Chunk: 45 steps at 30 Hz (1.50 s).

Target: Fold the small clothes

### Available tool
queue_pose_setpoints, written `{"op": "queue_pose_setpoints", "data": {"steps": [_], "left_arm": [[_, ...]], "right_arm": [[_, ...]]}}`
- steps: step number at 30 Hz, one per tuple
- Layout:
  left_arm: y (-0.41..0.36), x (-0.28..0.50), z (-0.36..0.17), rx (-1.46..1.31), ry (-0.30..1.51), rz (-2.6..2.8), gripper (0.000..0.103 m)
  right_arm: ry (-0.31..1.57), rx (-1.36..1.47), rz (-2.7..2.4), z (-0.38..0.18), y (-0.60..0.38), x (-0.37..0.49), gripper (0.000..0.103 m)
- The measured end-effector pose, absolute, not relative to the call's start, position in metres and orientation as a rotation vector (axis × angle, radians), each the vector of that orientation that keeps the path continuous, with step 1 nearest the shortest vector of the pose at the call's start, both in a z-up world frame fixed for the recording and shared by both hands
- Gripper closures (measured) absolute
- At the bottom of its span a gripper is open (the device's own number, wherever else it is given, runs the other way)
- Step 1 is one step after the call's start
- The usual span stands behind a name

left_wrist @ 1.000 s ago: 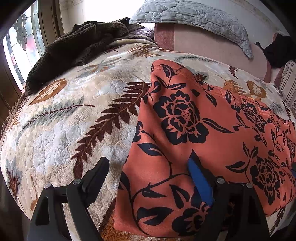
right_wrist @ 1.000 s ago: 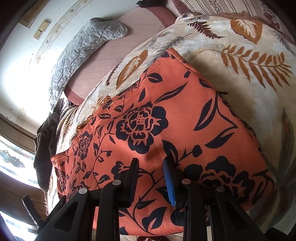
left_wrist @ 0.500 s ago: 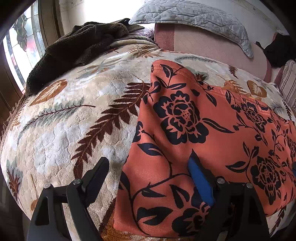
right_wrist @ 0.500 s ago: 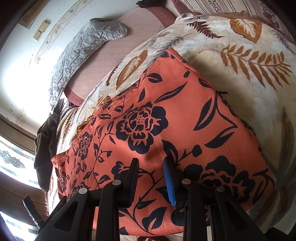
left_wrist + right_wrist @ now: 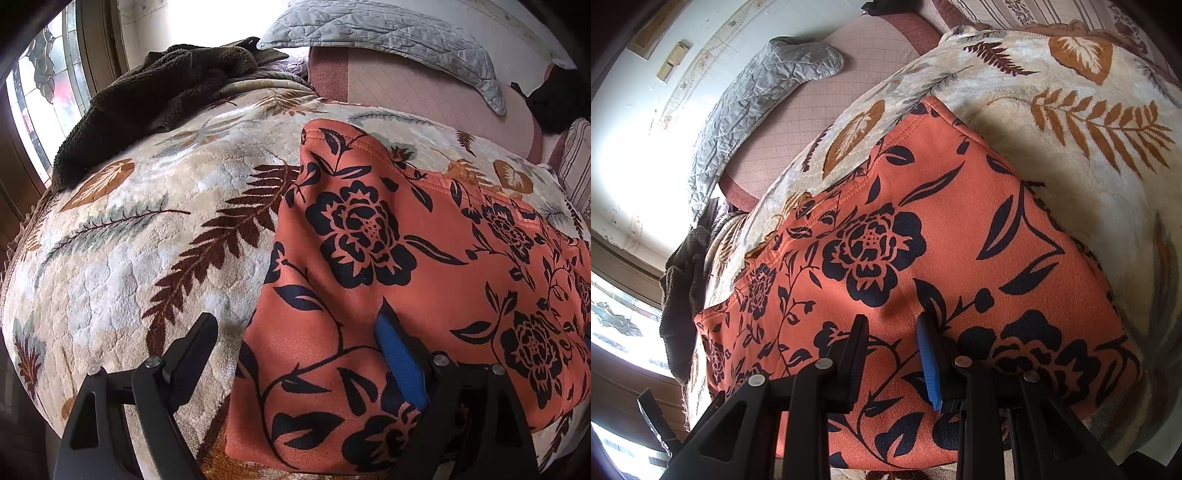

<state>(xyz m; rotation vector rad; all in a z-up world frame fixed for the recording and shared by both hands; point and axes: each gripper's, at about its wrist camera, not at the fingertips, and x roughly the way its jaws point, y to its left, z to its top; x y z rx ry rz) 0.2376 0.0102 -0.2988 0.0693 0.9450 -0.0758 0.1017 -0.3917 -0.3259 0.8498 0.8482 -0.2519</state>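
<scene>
Orange garment (image 5: 424,258) with black flowers; cream blanket (image 5: 147,240) with brown ferns.

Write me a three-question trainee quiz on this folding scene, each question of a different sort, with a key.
1. True or false: the orange garment with black flowers lies spread flat on the cream plush blanket with a leaf print.
2. Multiple choice: the left gripper is (A) shut on the garment, (B) open with one finger over the blanket and one over the garment, (C) out of view.
3. Fill in: the dark brown fleecy cloth lies heaped at the blanket's far edge, next to the ____.

Key
1. True.
2. B.
3. Window. Note that the right gripper is also open, both fingers over the garment.
</scene>
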Motion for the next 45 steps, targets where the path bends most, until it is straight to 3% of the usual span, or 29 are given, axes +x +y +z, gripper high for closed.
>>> {"op": "queue_pose_setpoints", "data": {"steps": [45], "left_arm": [[0.0076,0.2358,-0.2955,0.073,0.931,-0.072,0.015]], "right_arm": [[0.842,0.864,-0.253,-0.3251,-0.3897,0.099,0.072]]}}
